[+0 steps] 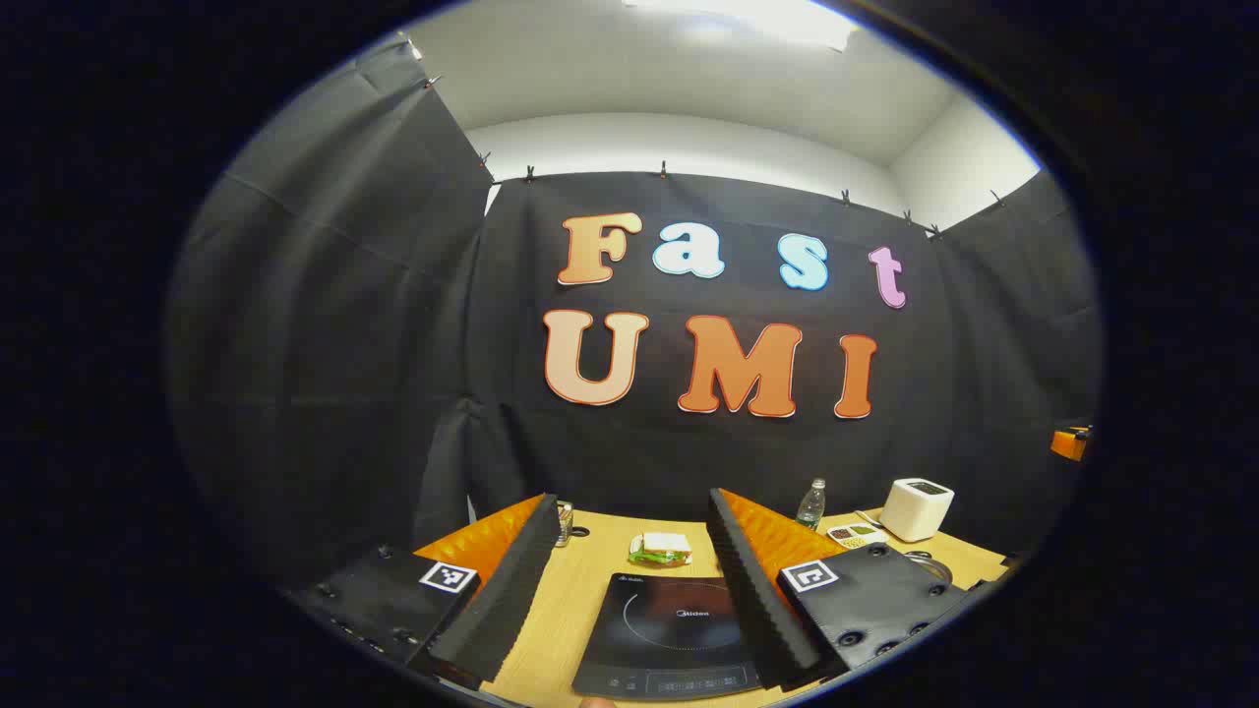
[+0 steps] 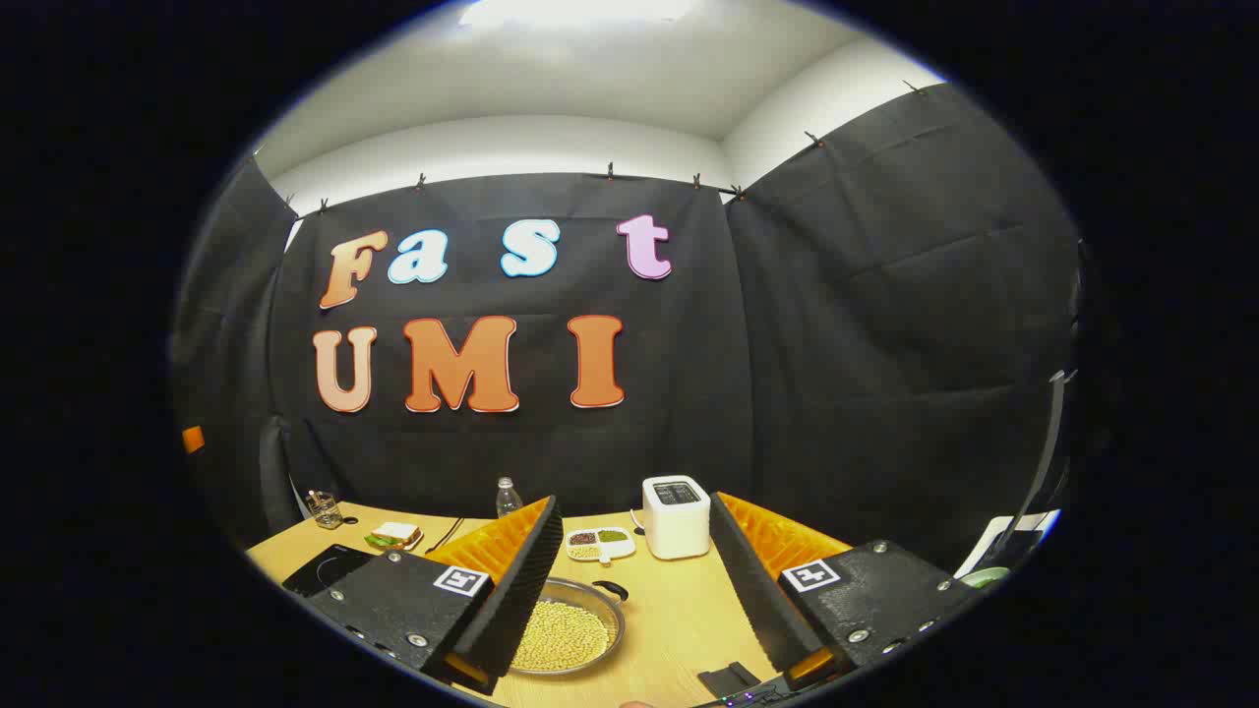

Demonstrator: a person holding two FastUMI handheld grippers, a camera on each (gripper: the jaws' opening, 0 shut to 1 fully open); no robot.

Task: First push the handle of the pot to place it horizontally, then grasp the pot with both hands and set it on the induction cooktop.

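Observation:
The black induction cooktop point(image 1: 672, 634) lies flat on the wooden table point(image 1: 600, 565), right in front of my left gripper point(image 1: 629, 560), which hangs open above its near part. In the right gripper view a shallow metal pot point(image 2: 568, 627) full of yellow beans sits on the table, its short dark handle point(image 2: 612, 589) sticking out at the far right rim. My right gripper point(image 2: 629, 565) is open above the table, its left finger point(image 2: 511, 585) over the pot's left side. The cooktop's corner point(image 2: 325, 568) lies far to the left there.
A sandwich on a plate point(image 1: 661, 549), a clear water bottle point(image 1: 810, 504), a white toaster point(image 1: 916, 508) and a small divided dish of beans point(image 1: 854, 535) stand along the back of the table. A glass jar point(image 1: 564, 522) sits at the back left. Dark items point(image 2: 730, 680) lie near the front edge.

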